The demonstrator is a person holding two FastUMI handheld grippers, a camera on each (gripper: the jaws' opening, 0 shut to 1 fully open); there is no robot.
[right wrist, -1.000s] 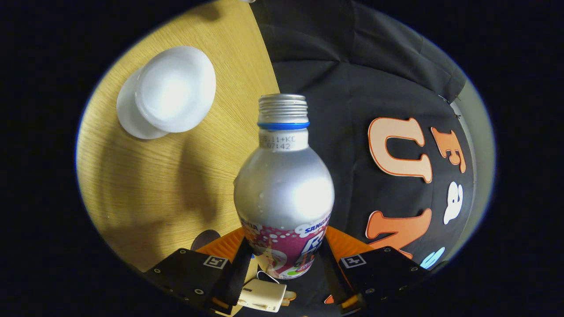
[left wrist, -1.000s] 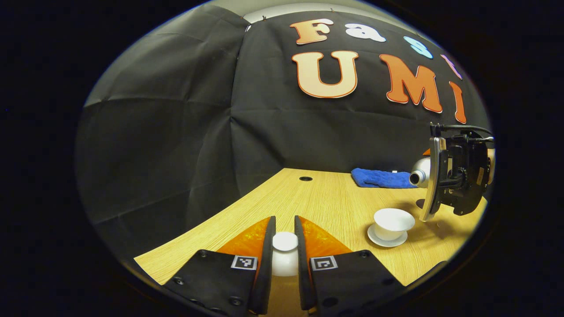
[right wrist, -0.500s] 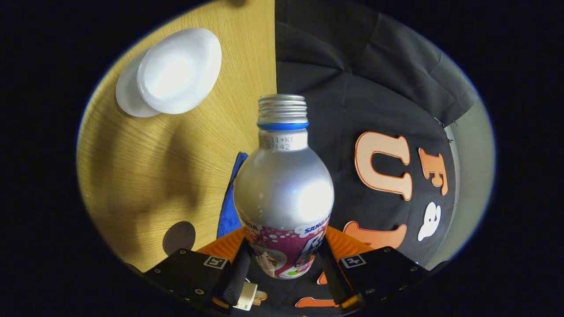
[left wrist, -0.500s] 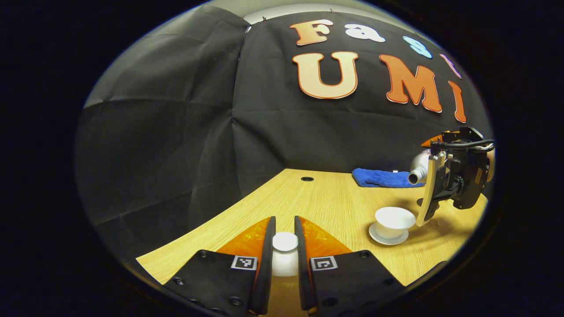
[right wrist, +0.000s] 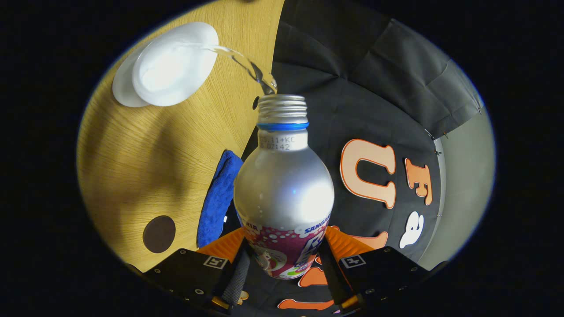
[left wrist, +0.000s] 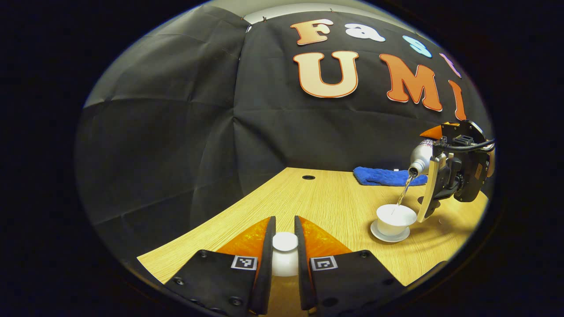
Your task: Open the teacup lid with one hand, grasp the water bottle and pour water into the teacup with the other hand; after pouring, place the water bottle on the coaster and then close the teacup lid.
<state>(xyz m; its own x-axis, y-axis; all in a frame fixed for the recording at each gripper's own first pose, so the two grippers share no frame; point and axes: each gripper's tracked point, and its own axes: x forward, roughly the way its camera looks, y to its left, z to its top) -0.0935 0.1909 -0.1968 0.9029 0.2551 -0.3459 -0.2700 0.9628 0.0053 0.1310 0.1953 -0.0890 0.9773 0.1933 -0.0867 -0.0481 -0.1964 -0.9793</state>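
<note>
Pouring step underway: right gripper [right wrist: 284, 275], jaws clamped on the tilted water bottle [right wrist: 284, 189], streamed water into the teacup [left wrist: 395, 219] on the surface [left wrist: 326, 207] while left gripper [left wrist: 284, 264] gripped the lid [left wrist: 285, 253]; next, likely level the bottle and set it on the coaster [right wrist: 159, 234].

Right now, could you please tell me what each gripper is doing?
Left gripper: closed on the teacup lid.
Right gripper: closed on the water bottle, pouring into the teacup.
</note>
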